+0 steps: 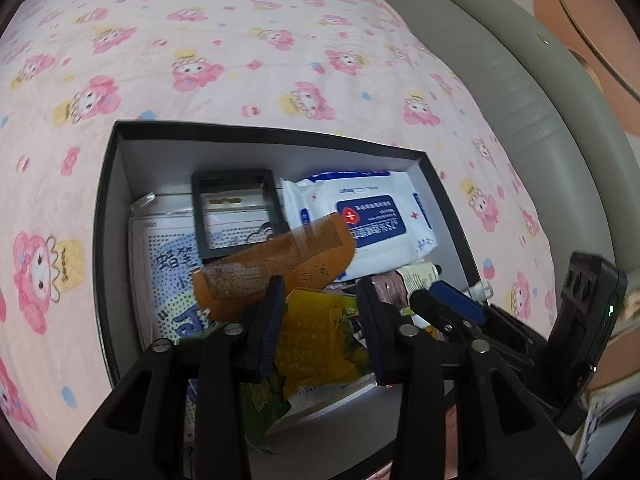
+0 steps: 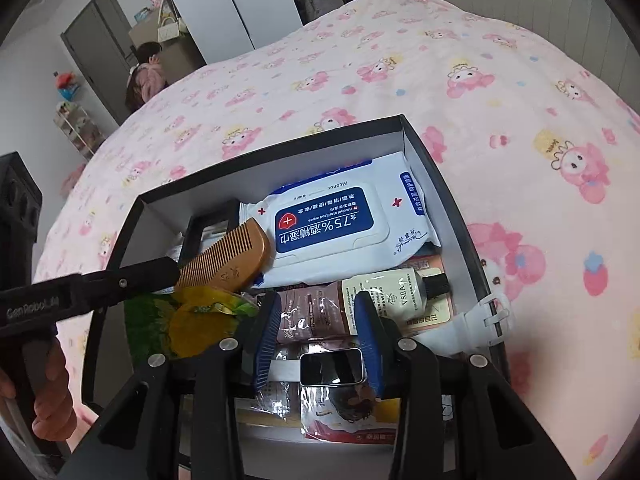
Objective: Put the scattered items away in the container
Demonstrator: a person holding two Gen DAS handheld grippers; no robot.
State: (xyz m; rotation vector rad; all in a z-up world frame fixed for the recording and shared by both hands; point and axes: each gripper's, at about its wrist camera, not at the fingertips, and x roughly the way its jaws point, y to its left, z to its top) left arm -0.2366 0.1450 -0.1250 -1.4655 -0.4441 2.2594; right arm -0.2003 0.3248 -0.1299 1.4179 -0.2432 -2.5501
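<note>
A black box (image 1: 260,132) (image 2: 272,156) with white inner walls sits on the pink cartoon bedsheet (image 1: 240,40). Inside lie a wipes pack (image 1: 372,216) (image 2: 332,224), a black frame (image 1: 236,184), a printed booklet (image 1: 168,264), a yellow-green packet (image 1: 316,332) (image 2: 196,320), sachets and a small tube (image 2: 392,292). A brown wooden comb (image 1: 272,264) (image 2: 228,260) rests tilted on these, just beyond my left gripper (image 1: 320,292), which is open over the packet. My right gripper (image 2: 319,304) is shut on a white-strapped smartwatch (image 2: 331,366) over the box's near right part.
A grey padded headboard (image 1: 520,100) borders the bed on the right. Past the bed's far edge stand a person (image 2: 146,72), doors and a small shelf rack (image 2: 76,124). A hand (image 2: 52,392) grips the left tool's handle. The sheet around the box shows only its print.
</note>
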